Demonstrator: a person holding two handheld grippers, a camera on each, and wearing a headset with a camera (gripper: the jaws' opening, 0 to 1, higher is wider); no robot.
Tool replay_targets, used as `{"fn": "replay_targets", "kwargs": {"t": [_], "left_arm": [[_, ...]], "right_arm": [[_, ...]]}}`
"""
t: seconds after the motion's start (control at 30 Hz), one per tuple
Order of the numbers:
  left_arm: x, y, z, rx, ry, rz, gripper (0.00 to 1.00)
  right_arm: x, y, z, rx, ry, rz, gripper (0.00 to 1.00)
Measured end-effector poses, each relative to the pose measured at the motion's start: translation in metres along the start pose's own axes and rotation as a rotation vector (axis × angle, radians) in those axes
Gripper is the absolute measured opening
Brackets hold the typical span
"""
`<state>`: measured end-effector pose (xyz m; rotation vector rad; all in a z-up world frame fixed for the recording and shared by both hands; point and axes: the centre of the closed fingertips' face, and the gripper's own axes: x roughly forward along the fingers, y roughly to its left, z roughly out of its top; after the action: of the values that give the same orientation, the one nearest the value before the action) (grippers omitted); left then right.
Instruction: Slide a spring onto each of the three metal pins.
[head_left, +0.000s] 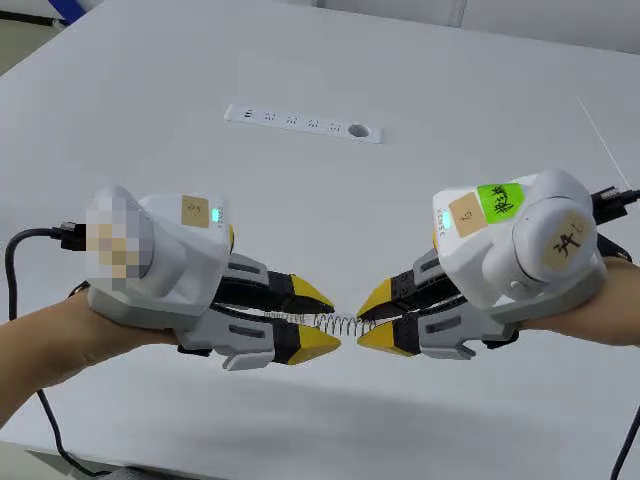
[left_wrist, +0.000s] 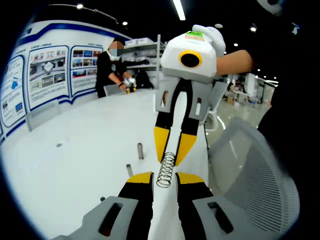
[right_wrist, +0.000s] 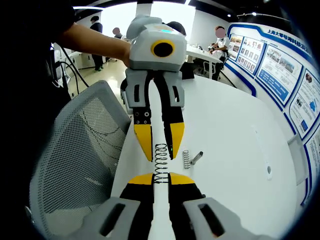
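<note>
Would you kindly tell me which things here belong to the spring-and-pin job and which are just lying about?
Job in hand:
spring, its ends between the jaws of the left gripper and the right gripper
second spring
metal pins

Just lying about:
power strip
mesh chair

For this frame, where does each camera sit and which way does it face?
Head view: on the person's head, looking down at the table, left claw, right claw and both forearms.
Left gripper view: on the left claw, facing the right claw and its hand.
Right gripper view: on the right claw, facing the left claw and its arm.
Shared: the spring.
</note>
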<state>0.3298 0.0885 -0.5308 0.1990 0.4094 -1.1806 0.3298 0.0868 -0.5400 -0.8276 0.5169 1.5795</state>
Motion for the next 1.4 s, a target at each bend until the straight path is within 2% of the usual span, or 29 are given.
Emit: {"fn": "replay_targets", "kwargs": {"t": [0.17,0.33,0.5,0.67,0.73,0.8,0.93,1.07,1.27,1.4], "left_arm": [[0.001,-0.002,-0.005,0.000,0.028,-0.010,0.13],[0.000,-0.005,-0.006,0.066,0.045,-0.008,0.10],[-0.001,-0.006,-0.005,0.111,0.041,-0.013,0.10],[-0.003,-0.008,-0.005,0.108,0.033,-0.027,0.10],[-0.005,-0.010,-0.001,0.099,0.013,-0.040,0.10],[-0.006,-0.010,0.003,0.099,0.000,-0.046,0.10],[-0.007,-0.012,0.002,0.099,0.001,-0.049,0.10],[-0.007,-0.012,0.002,0.102,0.004,-0.051,0.09],[-0.007,-0.013,0.002,0.106,0.006,-0.049,0.10],[-0.007,-0.012,0.003,0.113,0.008,-0.040,0.10]], "right_arm": [[0.001,0.002,0.001,-0.007,-0.002,0.011,0.11],[0.001,0.004,0.003,-0.017,-0.002,0.017,0.11],[0.001,0.008,0.004,-0.033,-0.007,0.023,0.11],[0.001,0.011,0.005,-0.007,-0.038,0.043,0.13],[0.001,0.012,0.003,0.008,-0.039,0.048,0.15],[0.002,0.013,0.001,0.026,-0.035,0.057,0.13],[-0.002,0.012,0.007,0.072,-0.087,0.056,0.12],[-0.005,0.013,0.012,0.084,-0.112,0.061,0.11],[-0.012,0.011,0.027,0.110,-0.181,0.069,0.11],[-0.014,0.010,0.035,0.115,-0.203,0.064,0.11]]}}
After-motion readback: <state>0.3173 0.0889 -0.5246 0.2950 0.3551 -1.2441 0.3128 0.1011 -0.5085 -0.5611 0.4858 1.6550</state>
